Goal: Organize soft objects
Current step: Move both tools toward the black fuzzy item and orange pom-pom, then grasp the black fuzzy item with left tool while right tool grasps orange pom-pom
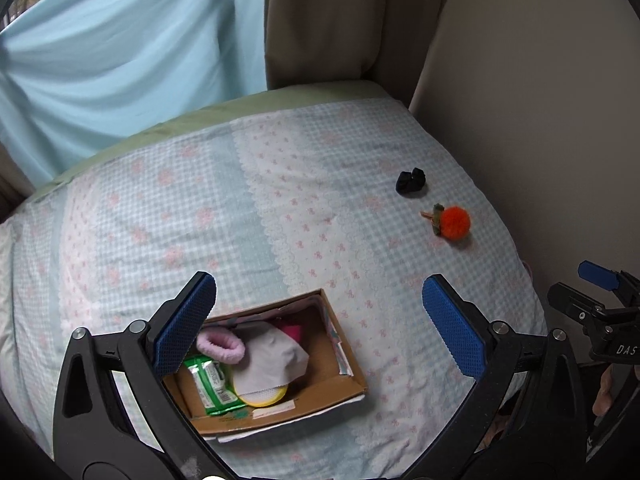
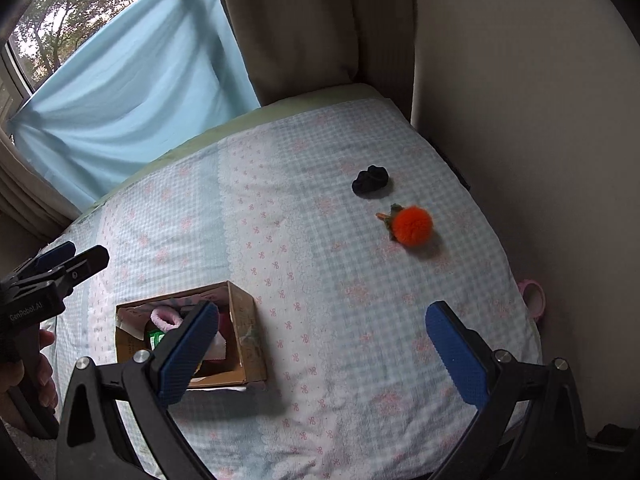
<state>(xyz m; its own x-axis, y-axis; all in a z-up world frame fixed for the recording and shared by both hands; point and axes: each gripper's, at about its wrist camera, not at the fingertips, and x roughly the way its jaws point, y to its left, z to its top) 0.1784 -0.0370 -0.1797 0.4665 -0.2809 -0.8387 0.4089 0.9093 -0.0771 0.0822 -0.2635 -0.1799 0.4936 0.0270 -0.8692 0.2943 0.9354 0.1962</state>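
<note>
A cardboard box lies on the bed and holds a pink scrunchie, a grey cloth, a green packet and a yellow pad. The box also shows in the right wrist view. A black scrunchie and an orange pom-pom clip lie apart on the bed at the far right. My left gripper is open and empty above the box. My right gripper is open and empty, to the right of the box.
The bed has a blue checked cover with pink bows. A wall runs along its right side. Curtains and a blue sheet hang behind. A pink ring sits by the bed's right edge.
</note>
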